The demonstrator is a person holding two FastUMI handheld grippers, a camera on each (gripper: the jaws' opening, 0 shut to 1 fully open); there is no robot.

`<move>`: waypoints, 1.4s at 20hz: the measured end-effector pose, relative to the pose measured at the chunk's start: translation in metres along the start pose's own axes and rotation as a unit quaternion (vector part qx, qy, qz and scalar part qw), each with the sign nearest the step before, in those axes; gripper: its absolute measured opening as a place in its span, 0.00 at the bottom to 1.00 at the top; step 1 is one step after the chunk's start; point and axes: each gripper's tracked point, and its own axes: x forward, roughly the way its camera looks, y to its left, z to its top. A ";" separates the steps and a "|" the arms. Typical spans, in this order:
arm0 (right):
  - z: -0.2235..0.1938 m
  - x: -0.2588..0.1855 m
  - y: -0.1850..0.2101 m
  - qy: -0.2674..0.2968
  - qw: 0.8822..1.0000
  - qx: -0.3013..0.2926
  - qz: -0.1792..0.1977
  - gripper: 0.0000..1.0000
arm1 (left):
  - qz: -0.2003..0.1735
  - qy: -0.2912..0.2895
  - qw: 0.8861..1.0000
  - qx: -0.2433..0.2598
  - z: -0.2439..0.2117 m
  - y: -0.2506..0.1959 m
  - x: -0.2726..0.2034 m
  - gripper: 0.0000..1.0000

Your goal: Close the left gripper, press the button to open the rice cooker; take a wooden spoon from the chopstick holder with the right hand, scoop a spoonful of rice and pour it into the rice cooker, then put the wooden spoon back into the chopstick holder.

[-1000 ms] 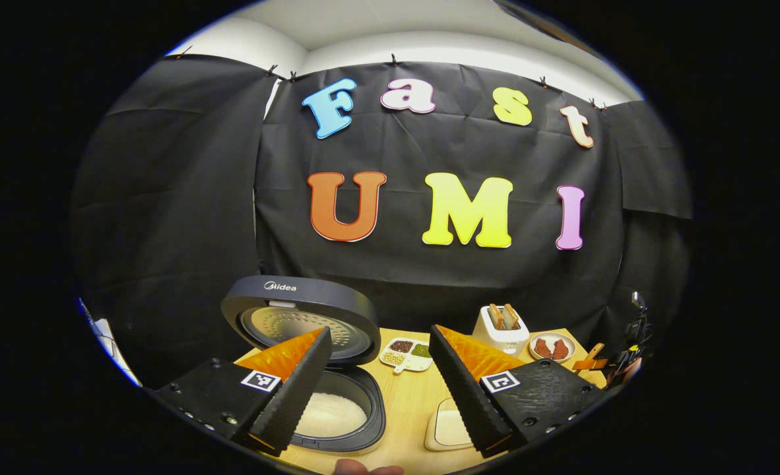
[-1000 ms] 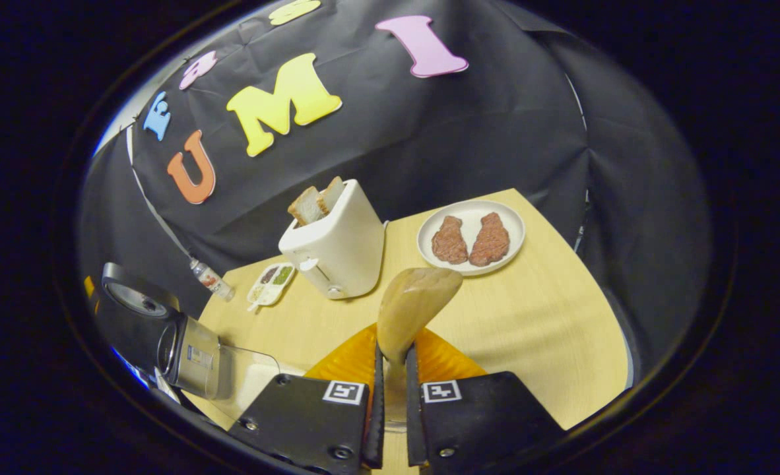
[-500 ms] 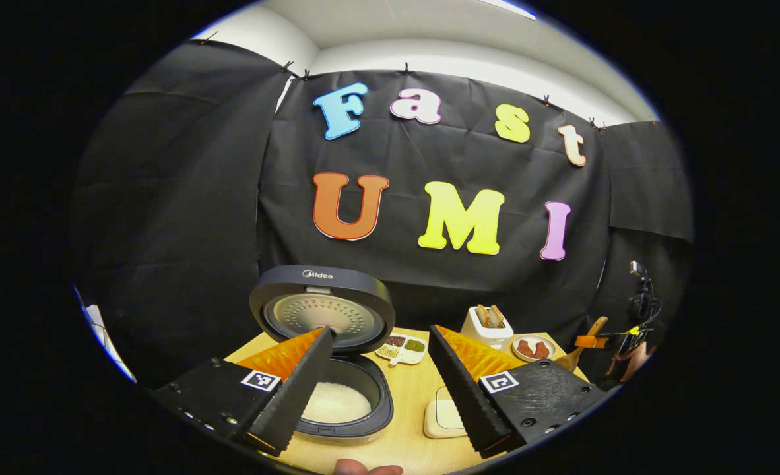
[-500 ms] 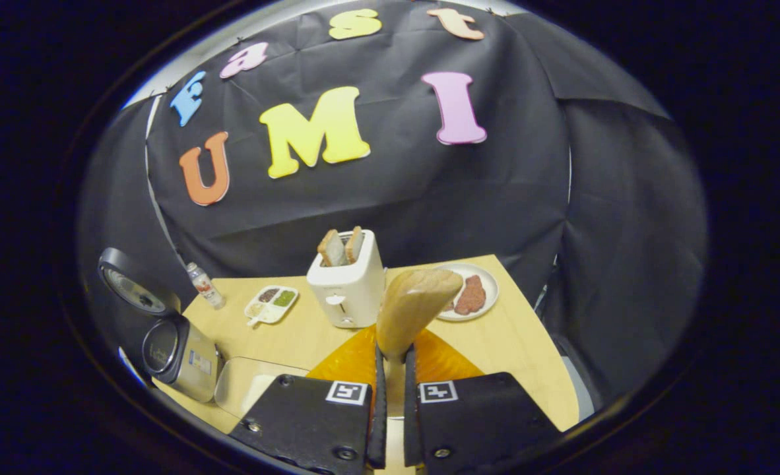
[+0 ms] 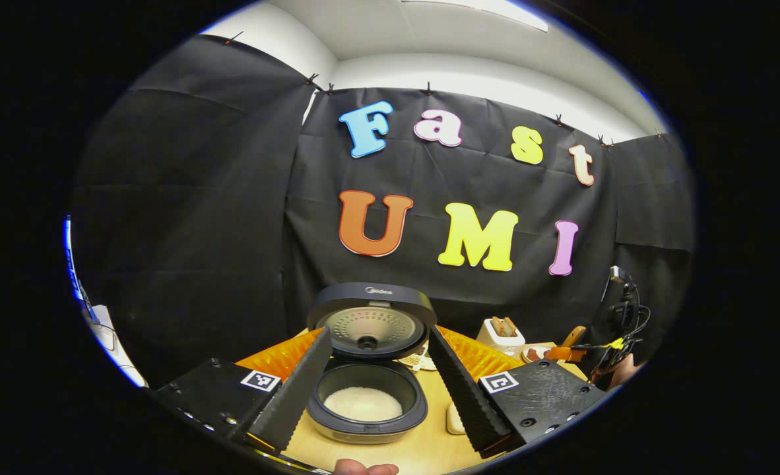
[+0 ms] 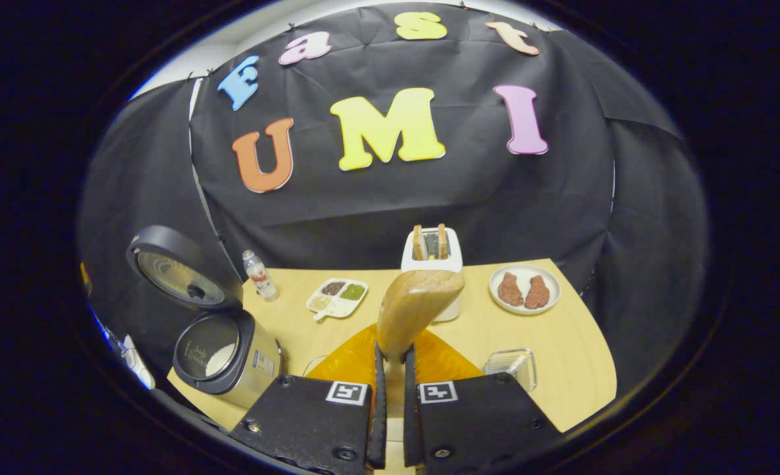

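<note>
Worktop (image 6: pixel 561 376) in right gripper view carries a toaster (image 6: pixel 433 267) with bread, a plate (image 6: pixel 524 290) with two meat pieces, a divided dish (image 6: pixel 337 297), a bottle (image 6: pixel 259 275). Rice cooker (image 5: pixel 370 402) stands at its left edge, lid up, white rice (image 5: pixel 363 404) in the pot in left gripper view. Left claw (image 5: pixel 377 389) wide, holding nothing. Right claw (image 6: pixel 390 396) clamps the wooden spoon (image 6: pixel 413 307), bowl up.

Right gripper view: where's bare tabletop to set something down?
Free: the strip between the sectioned dish and the toaster, and the right edge past the meat plate and clear box. Crowded: the left corner by the rice cooker and bottle.
</note>
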 end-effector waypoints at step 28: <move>-0.121 0.058 0.082 0.104 0.993 0.040 0.024 0.16 | 0.064 0.048 0.997 0.014 -0.022 0.035 -0.047 0.95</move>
